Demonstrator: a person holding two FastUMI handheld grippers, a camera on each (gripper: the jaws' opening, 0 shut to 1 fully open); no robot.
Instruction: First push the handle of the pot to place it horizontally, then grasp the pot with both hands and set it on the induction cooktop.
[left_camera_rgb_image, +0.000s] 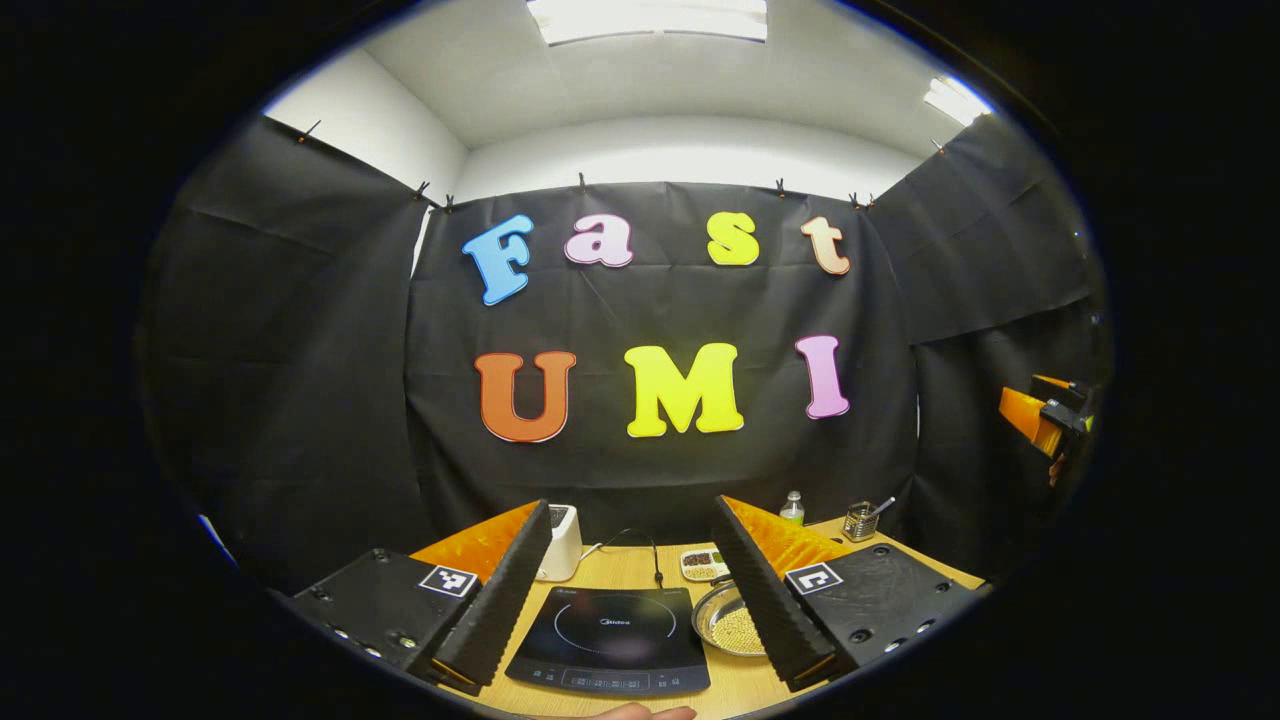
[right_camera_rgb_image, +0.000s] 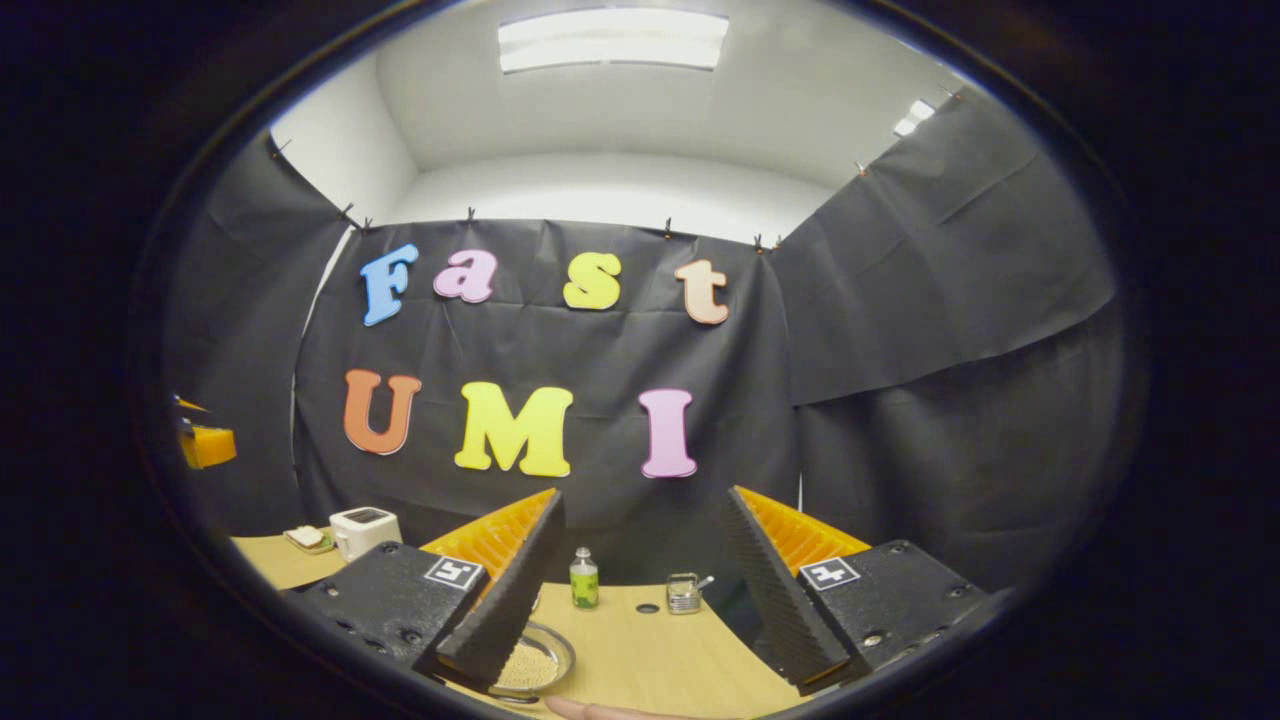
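The black induction cooktop (left_camera_rgb_image: 610, 640) lies flat on the wooden table (left_camera_rgb_image: 622, 568), seen between the fingers of my left gripper (left_camera_rgb_image: 632, 502), which is open and holds nothing. Just right of the cooktop sits a shallow round metal pot (left_camera_rgb_image: 733, 628) with pale grains in it, partly hidden behind one finger. In the right gripper view the same pot (right_camera_rgb_image: 537, 658) sits low on the left, half covered by a finger. My right gripper (right_camera_rgb_image: 645, 492) is open and empty, high above the table (right_camera_rgb_image: 660, 655).
A white toaster (left_camera_rgb_image: 561, 541), a small tray of beans (left_camera_rgb_image: 703, 565), a bottle (left_camera_rgb_image: 792, 508) and a wire basket (left_camera_rgb_image: 860, 521) stand along the table's back. A cable runs to the cooktop. A hand (left_camera_rgb_image: 640, 712) shows at the bottom edge. Black cloth walls the booth.
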